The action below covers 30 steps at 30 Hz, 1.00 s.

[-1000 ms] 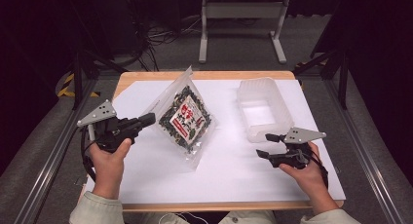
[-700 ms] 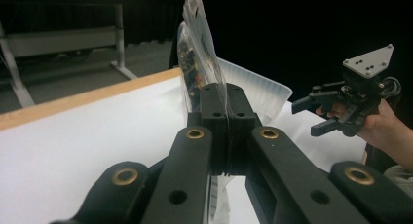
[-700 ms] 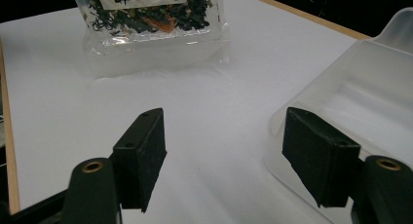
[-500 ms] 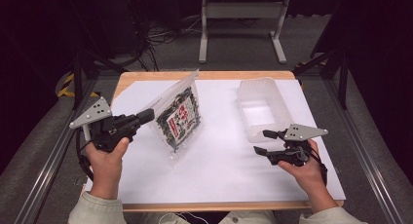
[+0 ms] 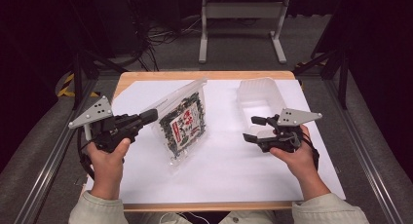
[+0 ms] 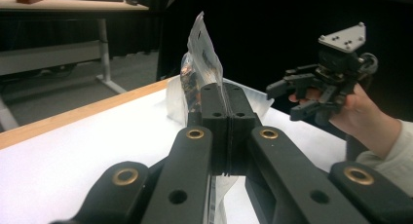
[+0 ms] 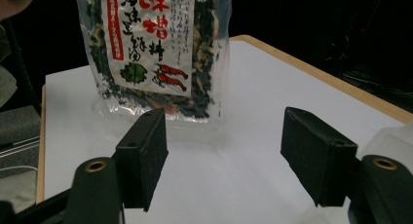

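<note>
The left tongs [image 5: 148, 118] are pressed fully together on the side edge of a clear packet [image 5: 182, 124], and the packet stands on its edge ahead of them, its lower corner touching the white surface [image 5: 229, 165]; in the left gripper view the left tongs [image 6: 227, 118] show no gap between the jaws, with the thin film of the packet [image 6: 202, 53] rising above them. The right tongs [image 5: 254, 129] stand wide apart and hold nothing; they point toward the packet, which is well apart from them across bare surface, and a clear plastic tub [image 5: 260, 95] sits just beyond them. In the right gripper view the right tongs [image 7: 224, 158] frame the packet [image 7: 156, 53] straight ahead; its white label carries large red characters in an East Asian script, a red side strip with small writing too fine to read, a green leaf drawing and two red shrimp drawings; dark dried flakes fill the packet around the label.
</note>
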{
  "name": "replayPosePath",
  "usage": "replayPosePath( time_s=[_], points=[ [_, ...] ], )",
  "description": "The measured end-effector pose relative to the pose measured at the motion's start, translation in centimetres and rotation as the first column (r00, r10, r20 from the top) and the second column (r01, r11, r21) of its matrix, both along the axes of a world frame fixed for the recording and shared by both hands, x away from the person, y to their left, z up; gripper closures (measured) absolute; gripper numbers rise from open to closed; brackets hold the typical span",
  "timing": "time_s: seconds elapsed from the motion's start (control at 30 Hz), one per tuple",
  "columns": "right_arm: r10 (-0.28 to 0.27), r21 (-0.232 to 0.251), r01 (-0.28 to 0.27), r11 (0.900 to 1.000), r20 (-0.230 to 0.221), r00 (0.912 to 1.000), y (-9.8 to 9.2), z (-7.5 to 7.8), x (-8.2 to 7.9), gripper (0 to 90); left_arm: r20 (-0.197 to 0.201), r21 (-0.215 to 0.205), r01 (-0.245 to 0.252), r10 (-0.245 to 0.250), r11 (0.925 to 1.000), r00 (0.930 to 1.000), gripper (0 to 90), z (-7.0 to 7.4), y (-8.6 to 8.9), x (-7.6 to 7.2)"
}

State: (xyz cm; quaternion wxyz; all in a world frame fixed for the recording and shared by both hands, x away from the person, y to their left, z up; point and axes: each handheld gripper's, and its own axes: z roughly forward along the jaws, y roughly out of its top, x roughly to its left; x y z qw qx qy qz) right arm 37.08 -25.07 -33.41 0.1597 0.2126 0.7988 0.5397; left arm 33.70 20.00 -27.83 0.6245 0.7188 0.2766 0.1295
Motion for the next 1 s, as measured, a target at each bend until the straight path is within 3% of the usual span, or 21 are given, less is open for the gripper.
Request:
replayPosePath(
  time_s=[0.27, 0.57, 1.0],
  points=[
    [0.046, 0.044, -0.047, 0.998, 0.01, 0.9989, 1.7, 1.7, 1.3, 32.7, 0.003, -0.018, 0.022, -0.022, 0.9996, 0.9998, 89.5, 0.4, -0.2, -0.2],
    [0.079, 0.056, -0.08, 0.995, 0.017, 0.9967, 3.7, 3.2, 2.8, 28.5, 0.027, -0.02, 0.051, -0.05, 0.9985, 0.9984, 89.5, 1.1, -0.8, -0.8],
    [0.124, 0.091, -0.126, 0.988, 0.02, 0.992, 5.7, 4.4, 4.3, 23.1, 0.033, -0.031, 0.106, -0.105, 0.9938, 0.9939, 89.5, 1.4, -1.8, -1.3]
  ],
)
